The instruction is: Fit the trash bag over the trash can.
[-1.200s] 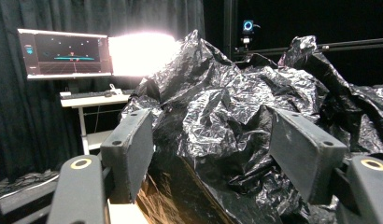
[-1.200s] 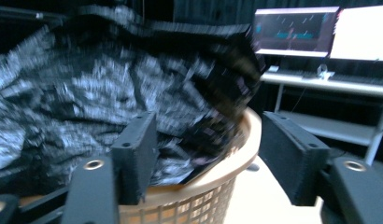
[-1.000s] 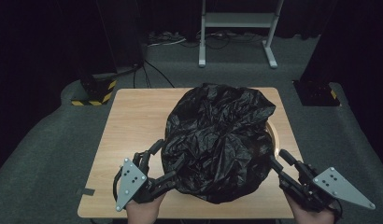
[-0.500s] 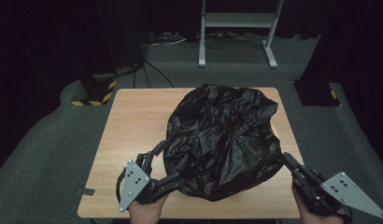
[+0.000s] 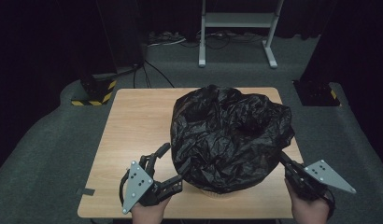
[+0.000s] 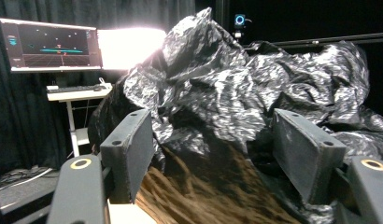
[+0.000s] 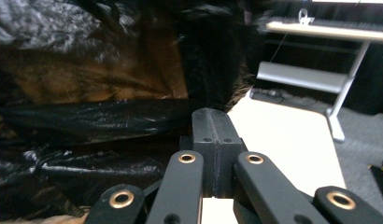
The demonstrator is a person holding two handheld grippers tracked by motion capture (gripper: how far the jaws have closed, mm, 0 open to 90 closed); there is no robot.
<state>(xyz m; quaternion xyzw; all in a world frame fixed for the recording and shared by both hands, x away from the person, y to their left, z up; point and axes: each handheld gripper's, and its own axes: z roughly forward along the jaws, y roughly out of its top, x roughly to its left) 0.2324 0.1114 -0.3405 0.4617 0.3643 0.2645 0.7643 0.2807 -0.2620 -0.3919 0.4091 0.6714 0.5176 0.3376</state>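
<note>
A crumpled black plastic bag (image 5: 227, 135) is draped over a brown woven basket (image 5: 217, 192) on the wooden table (image 5: 133, 121). My left gripper (image 5: 173, 164) stands open at the bag's front left, and its pads flank the bag (image 6: 217, 93) and the basket's weave (image 6: 203, 196) without pressing them. My right gripper (image 5: 283, 157) is shut, low at the bag's right edge. Its closed tips (image 7: 212, 116) reach the black film (image 7: 87, 121) under the basket wall (image 7: 87, 79). I cannot tell whether film is pinched between the pads.
A white metal stand (image 5: 236, 28) and cables lie on the grey floor behind the table. A yellow-black striped block (image 5: 94, 93) sits at the back left. A monitor (image 6: 52, 44) and desk are at the left of the left gripper view.
My right gripper has moved down and to the right along the bag's right edge. The left gripper has stayed in place, still open.
</note>
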